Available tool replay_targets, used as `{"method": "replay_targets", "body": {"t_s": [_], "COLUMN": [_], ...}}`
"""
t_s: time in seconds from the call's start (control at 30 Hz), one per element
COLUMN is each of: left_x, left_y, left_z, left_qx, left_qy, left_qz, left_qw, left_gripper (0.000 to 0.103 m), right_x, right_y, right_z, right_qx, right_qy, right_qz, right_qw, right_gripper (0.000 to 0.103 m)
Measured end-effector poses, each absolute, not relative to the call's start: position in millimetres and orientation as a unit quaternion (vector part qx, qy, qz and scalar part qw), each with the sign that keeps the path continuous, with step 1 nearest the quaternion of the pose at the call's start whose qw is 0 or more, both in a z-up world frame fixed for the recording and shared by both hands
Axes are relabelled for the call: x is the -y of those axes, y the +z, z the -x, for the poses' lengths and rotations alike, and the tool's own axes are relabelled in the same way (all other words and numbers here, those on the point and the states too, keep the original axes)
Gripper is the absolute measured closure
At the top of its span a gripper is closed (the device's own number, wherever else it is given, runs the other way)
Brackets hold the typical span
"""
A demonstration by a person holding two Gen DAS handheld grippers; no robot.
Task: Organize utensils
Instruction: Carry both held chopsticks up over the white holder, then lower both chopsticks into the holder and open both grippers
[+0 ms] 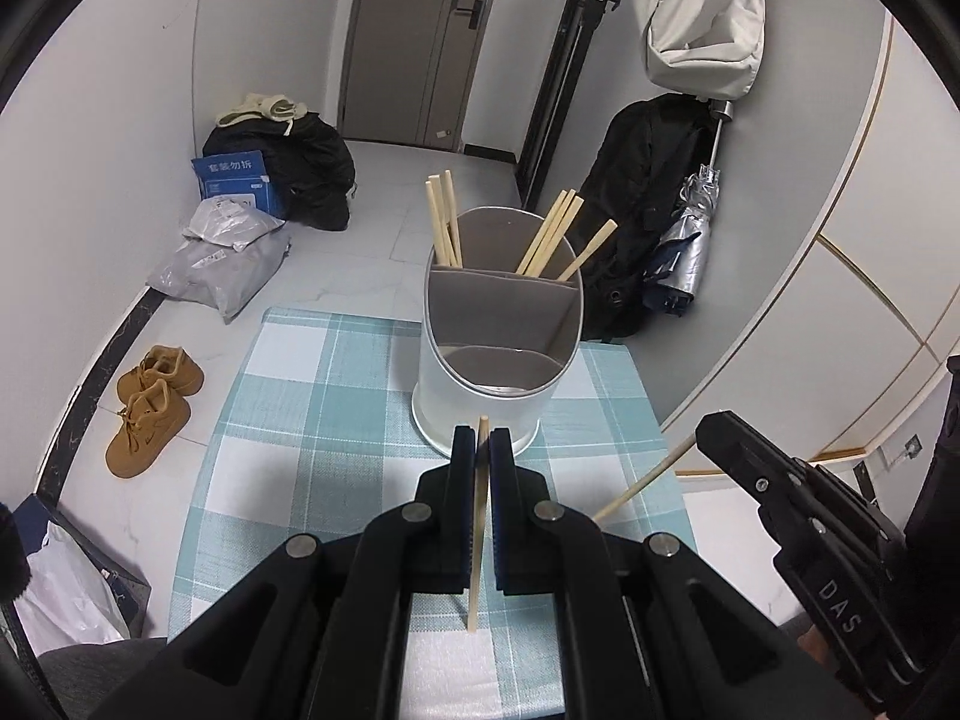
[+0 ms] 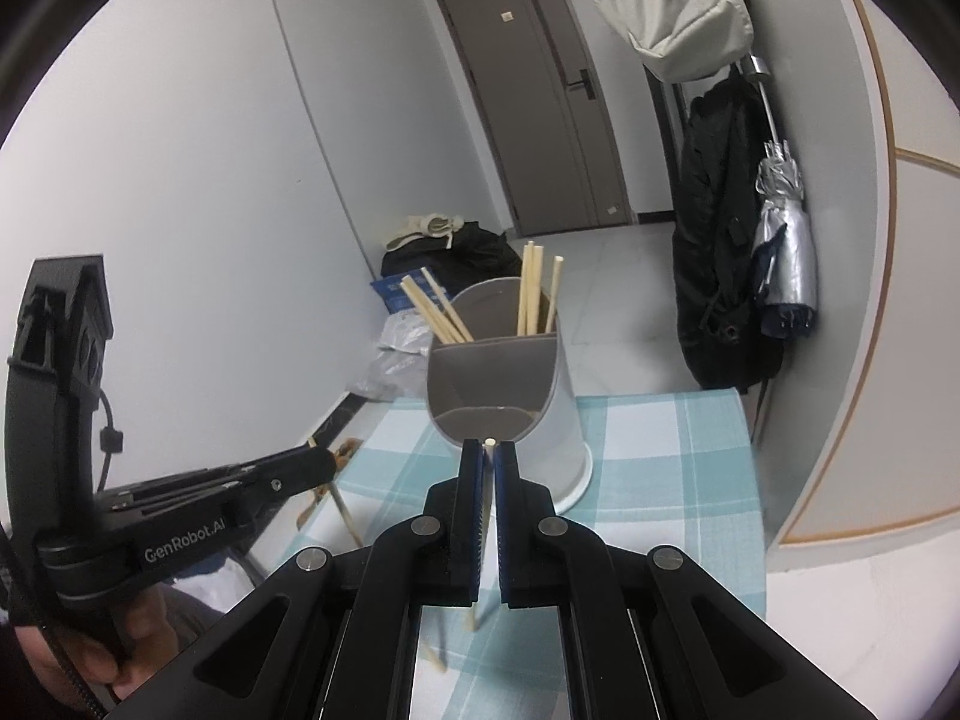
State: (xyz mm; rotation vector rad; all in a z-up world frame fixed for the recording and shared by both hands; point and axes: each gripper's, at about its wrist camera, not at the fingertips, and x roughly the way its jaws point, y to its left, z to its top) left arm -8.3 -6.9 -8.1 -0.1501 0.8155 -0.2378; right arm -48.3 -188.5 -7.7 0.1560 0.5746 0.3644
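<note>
From the left wrist view, the left gripper (image 1: 482,450) is clamped on a chopstick (image 1: 478,531) that stands nearly upright between its fingers, with the white utensil holder (image 1: 480,402) at 12 o'clock on the checked tablecloth (image 1: 300,420); the right gripper (image 1: 720,438) enters at 3 o'clock. From the right wrist view, the right gripper (image 2: 489,465) pinches its own chopstick (image 2: 487,516), the holder again at 12 o'clock with more chopsticks (image 2: 528,294) in its rear compartments.
</note>
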Motion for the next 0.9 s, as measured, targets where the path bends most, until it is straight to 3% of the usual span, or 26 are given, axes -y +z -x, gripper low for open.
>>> {"method": "replay_targets", "body": {"t_s": [0.53, 0.9], "left_x": [8.5, 7.3], "left_y": [28.9, 60.5], "left_z": [6.6, -28.2], "left_qx": [-0.375, -0.368], "left_qy": [-0.152, -0.158], "left_qz": [0.074, 0.096], "left_qw": [0.911, 0.911], "left_gripper": [0.103, 0.103], "right_x": [179.1, 188.1], "right_y": [4.9, 51.6], "right_z": [39.9, 13.4], "right_qx": [-0.284, -0.274], "right_qy": [0.197, 0.207], "right_qz": [-0.071, -0.079], "right_qw": [0.936, 0.936], "right_gripper": [0.1, 0.1]}}
